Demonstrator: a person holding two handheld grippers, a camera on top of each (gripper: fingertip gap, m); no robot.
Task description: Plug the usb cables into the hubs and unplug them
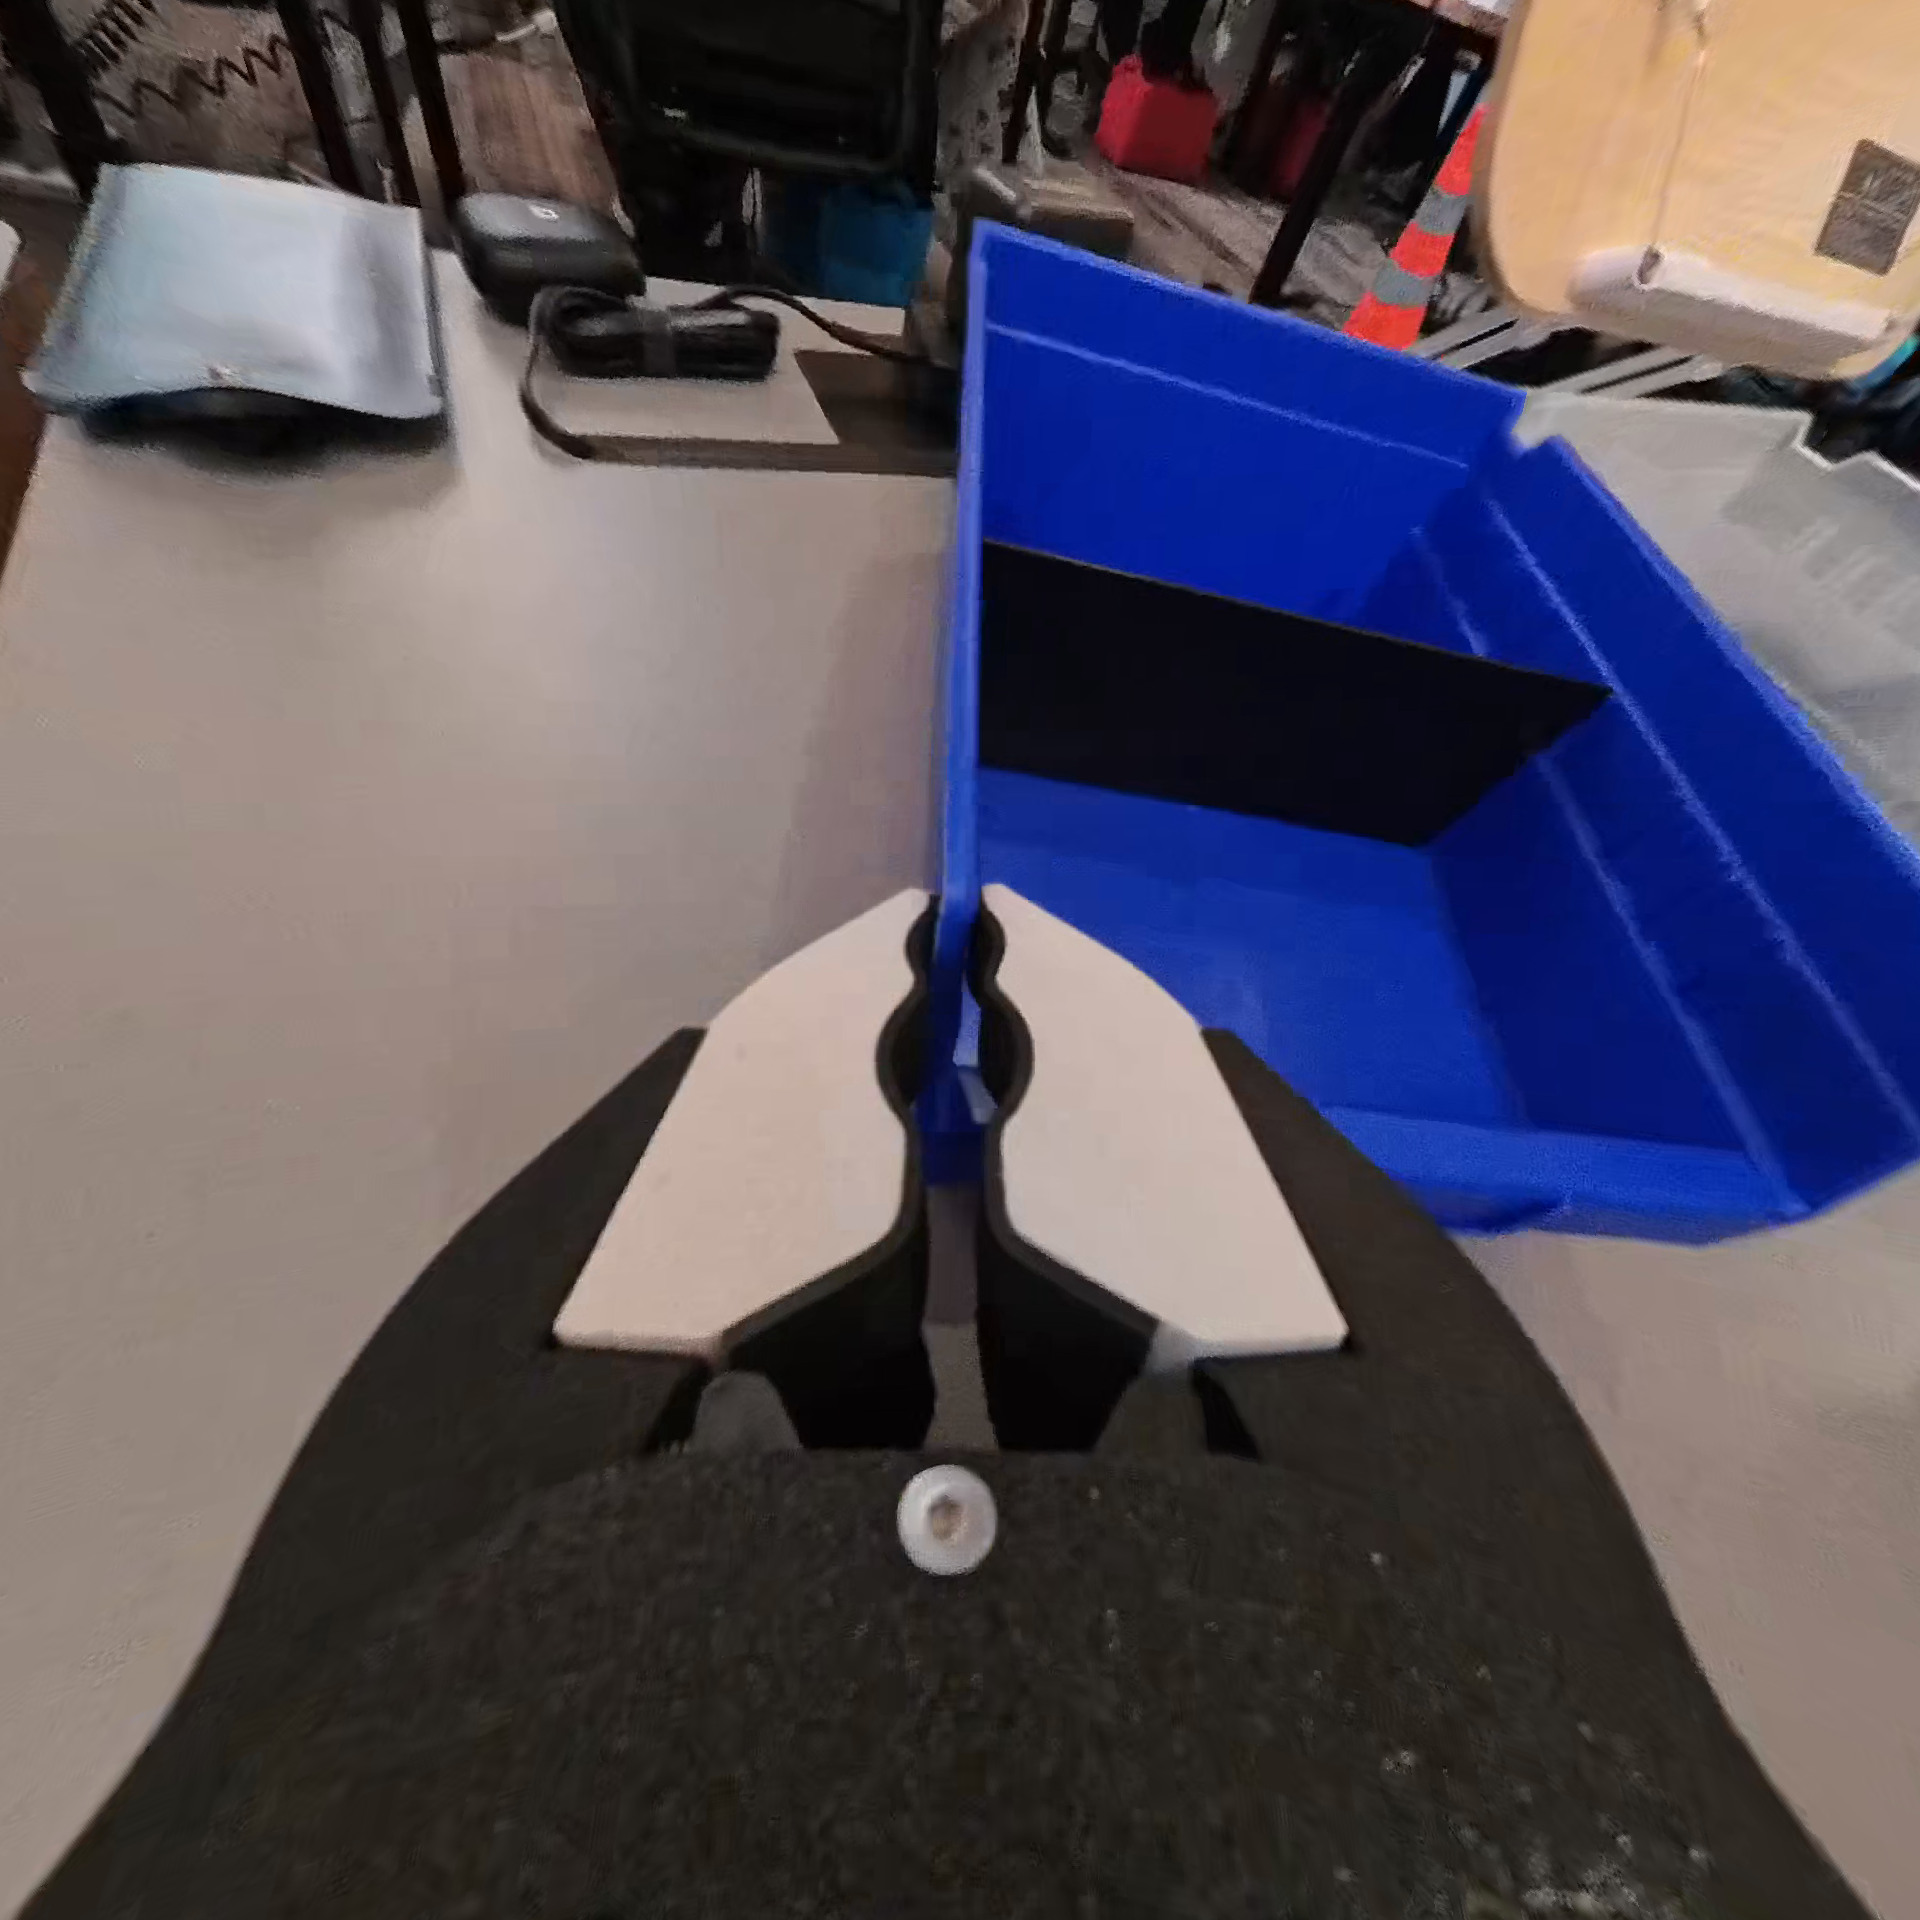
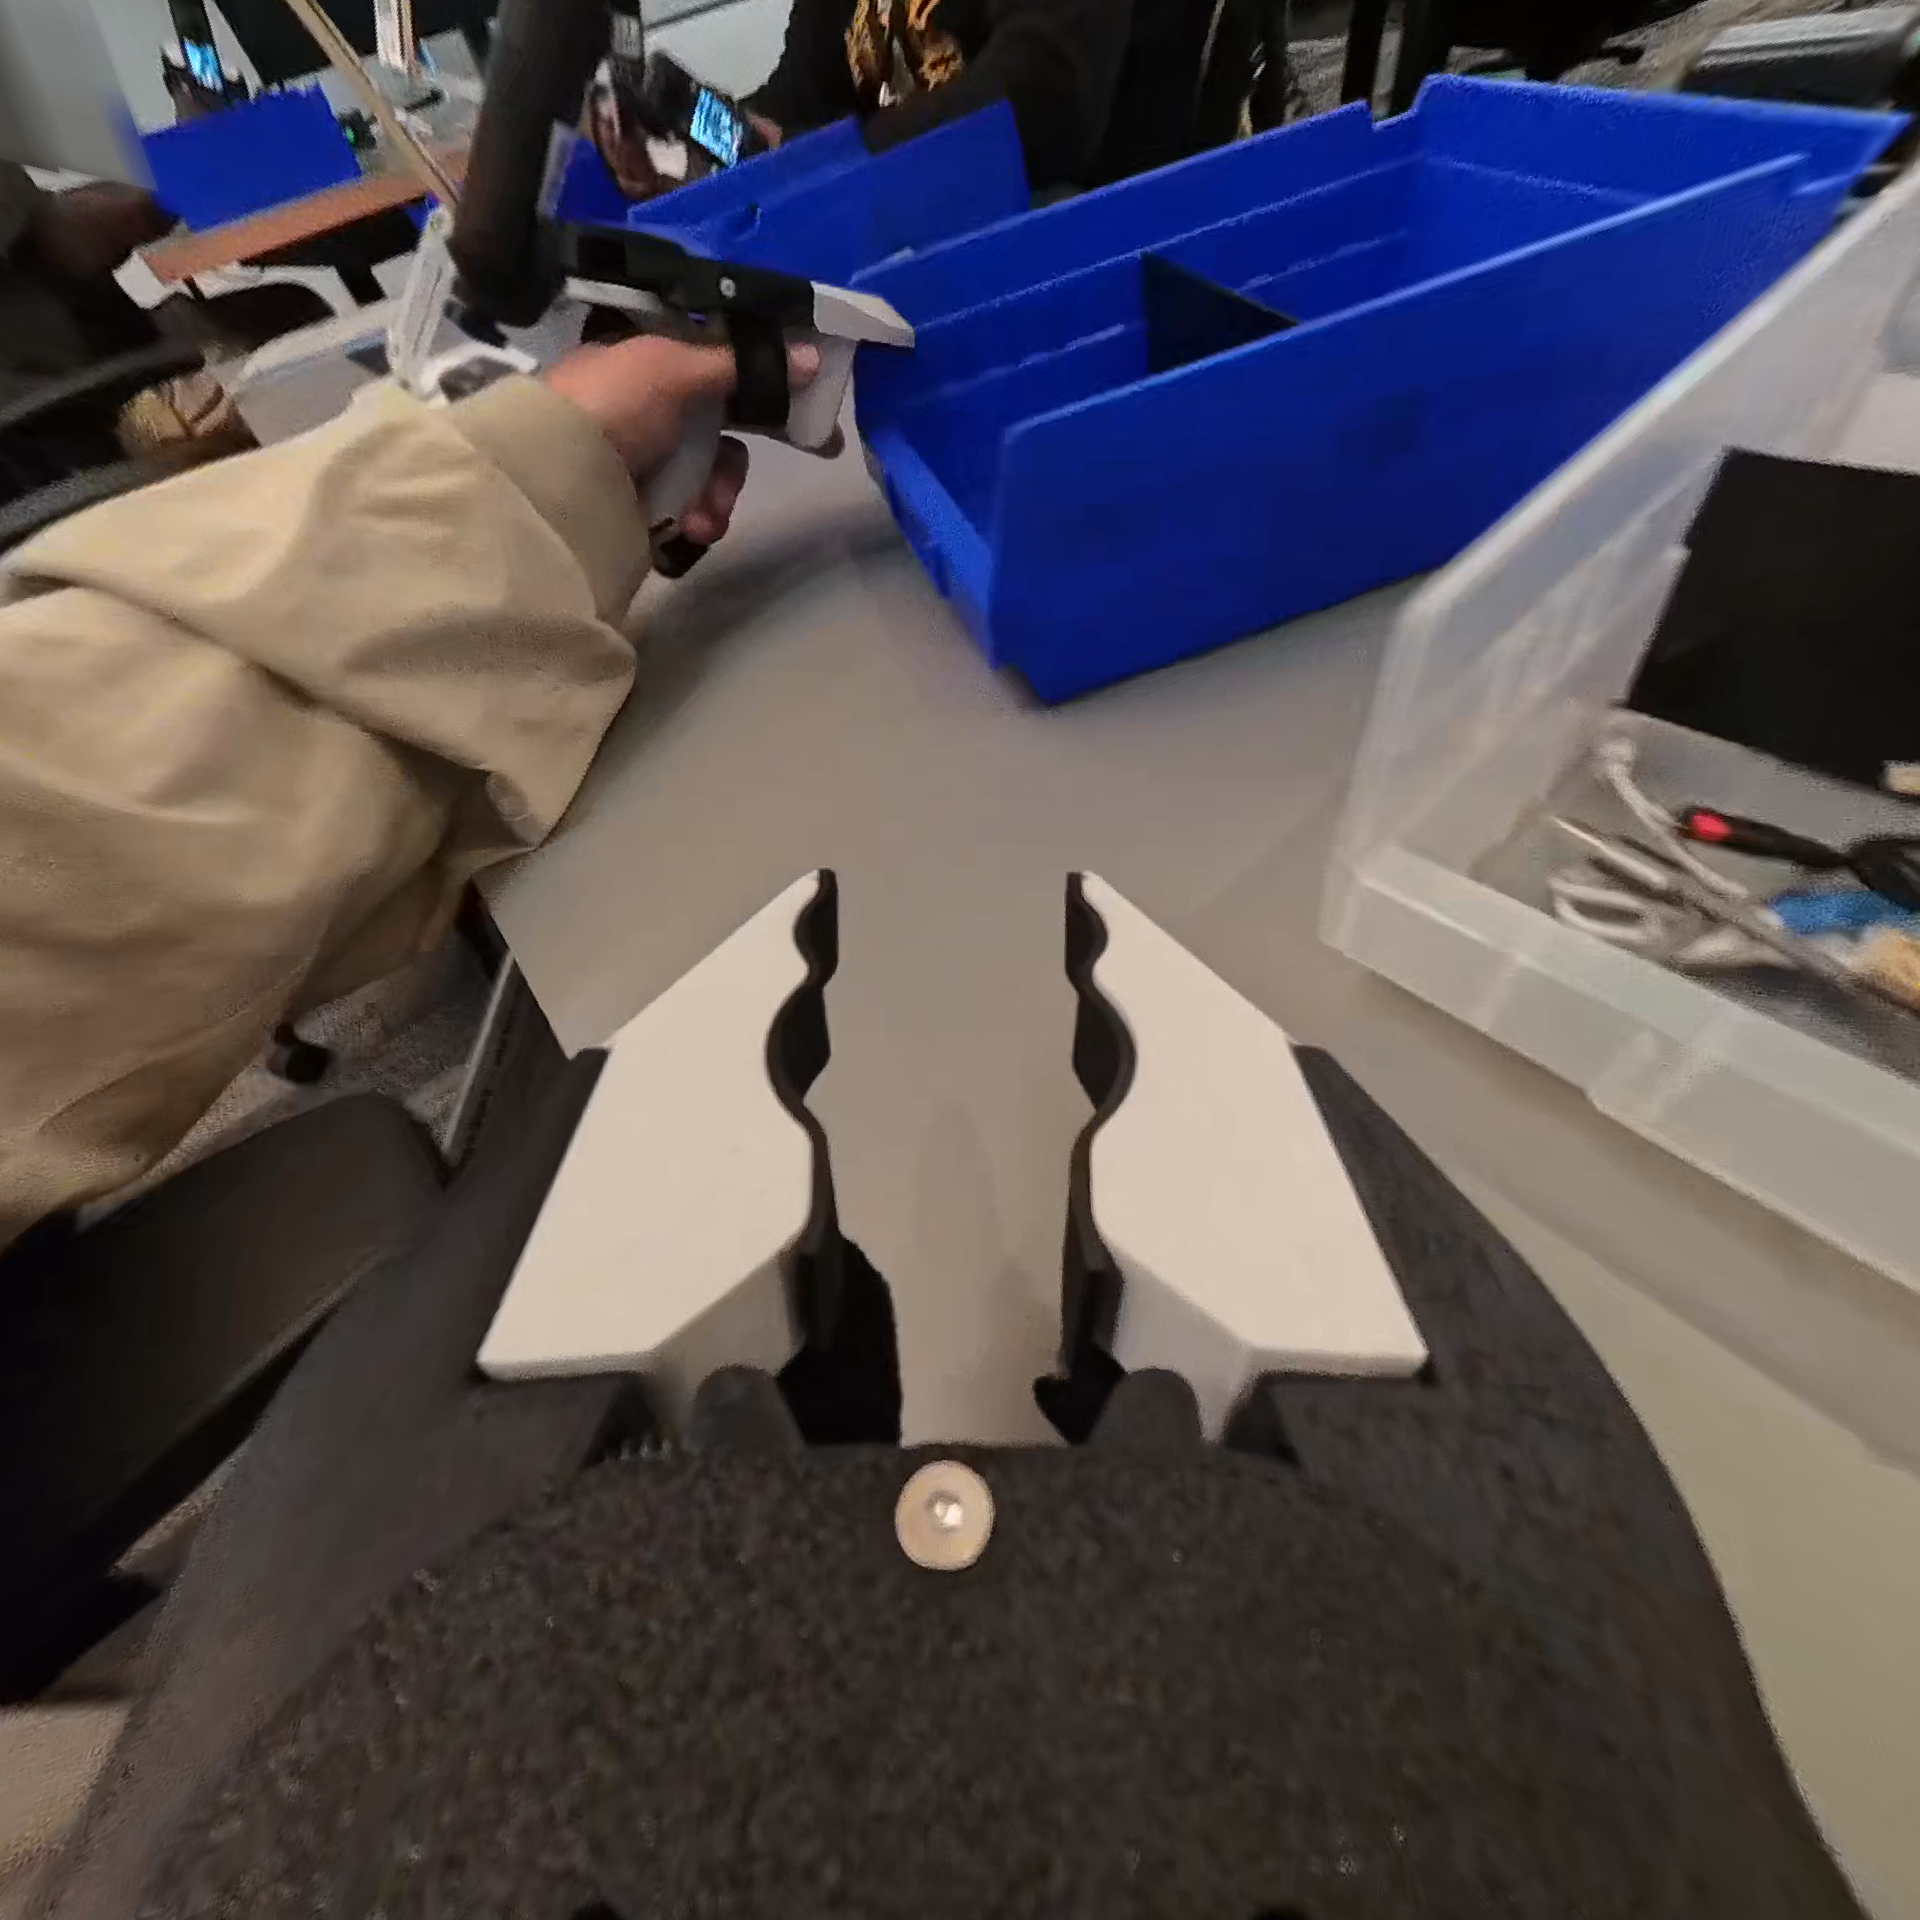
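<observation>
My left gripper point(image 1: 954, 914) is shut on the left wall of a blue plastic bin point(image 1: 1351, 935). The bin has a black divider point(image 1: 1226, 696) across its middle and its near compartment looks empty. In the right wrist view the same bin point(image 2: 1195, 499) sits on the grey table, with the left gripper point(image 2: 883, 327) at its left end, held by a hand in a beige sleeve point(image 2: 291, 675). My right gripper point(image 2: 951, 894) is open and empty above the bare table, nearer than the bin. No usb cable or hub shows plainly.
A clear plastic box point(image 2: 1538, 831) with cables and small tools stands at the right. A second blue bin point(image 2: 831, 197) lies behind the first. A black coiled cable point(image 1: 655, 332), a black case point(image 1: 540, 249) and a grey pouch point(image 1: 249, 291) lie at the table's far left. One gripper's finger ends stand about 35 centimeters off the other's.
</observation>
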